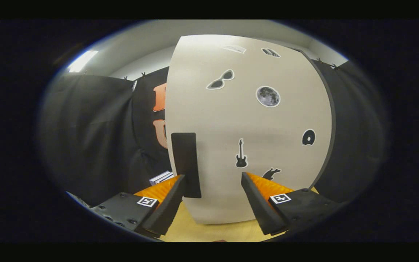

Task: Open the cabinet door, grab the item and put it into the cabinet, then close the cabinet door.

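Note:
A pale cabinet door (246,123) with several stickers on it (sunglasses, moon, guitar) stands close ahead of my gripper (213,176). A dark upright handle pad (186,163) sits on the door near its left edge. My fingers are spread open; the left finger's tip (178,182) is right beside the handle's lower part, and the right finger (253,189) is off to the handle's right, in front of the door face. Nothing is held between them. Past the door's left edge, a stack of white, book-like items (161,177) peeks out beyond the left finger.
The cabinet stands on a light wooden tabletop (209,229) that shows below the fingers. Black cloth walls close in left (96,138) and right (351,138) of the cabinet. A ceiling light (82,60) glows above on the left.

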Tool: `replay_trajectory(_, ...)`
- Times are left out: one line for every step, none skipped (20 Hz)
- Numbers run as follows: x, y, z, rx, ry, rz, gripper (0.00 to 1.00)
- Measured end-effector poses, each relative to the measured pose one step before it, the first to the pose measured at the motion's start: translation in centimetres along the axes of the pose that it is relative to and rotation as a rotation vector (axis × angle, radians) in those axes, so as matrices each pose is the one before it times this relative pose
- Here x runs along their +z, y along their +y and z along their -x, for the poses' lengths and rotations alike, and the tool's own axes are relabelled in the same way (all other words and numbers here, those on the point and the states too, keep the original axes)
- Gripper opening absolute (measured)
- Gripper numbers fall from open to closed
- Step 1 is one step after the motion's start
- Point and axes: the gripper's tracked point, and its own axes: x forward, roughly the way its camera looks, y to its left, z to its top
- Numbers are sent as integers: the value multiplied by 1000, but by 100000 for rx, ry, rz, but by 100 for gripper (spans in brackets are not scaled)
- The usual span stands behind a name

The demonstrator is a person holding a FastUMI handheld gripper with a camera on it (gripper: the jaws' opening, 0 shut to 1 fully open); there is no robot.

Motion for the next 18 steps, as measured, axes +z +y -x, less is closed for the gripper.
replay_trajectory(39,4,-467,-488,-173,27,97)
replay_trajectory(26,33,-520,-354,204,-369,97)
replay_trajectory(109,51,-419,-369,244,-774,97)
replay_trajectory(-36,90,-309,-377,532,-706,97)
replay_trajectory(22,28,-395,-232,276,-409,97)
replay_trajectory(-90,119,-441,-291,151,-249,97)
replay_trajectory(-53,-44,-402,-424,234,-43,97)
replay_trajectory(-99,67,-425,-559,5,237,97)
replay_trajectory(-110,-21,-292,-684,32,349,97)
replay_trajectory(-170,-10,-198,-714,-181,509,97)
replay_trajectory(-99,-41,-220,-730,-215,572,97)
replay_trajectory(-48,-98,48,-640,125,742,97)
replay_trajectory(-45,-66,53,-680,-11,555,97)
replay_trajectory(-43,-23,169,-388,-62,319,97)
replay_trajectory(7,256,200,987,-4,79,97)
replay_trajectory(-150,350,319,1545,294,-454,97)
replay_trajectory(-134,185,515,1140,158,-689,97)
replay_trajectory(-127,41,623,790,148,-623,97)
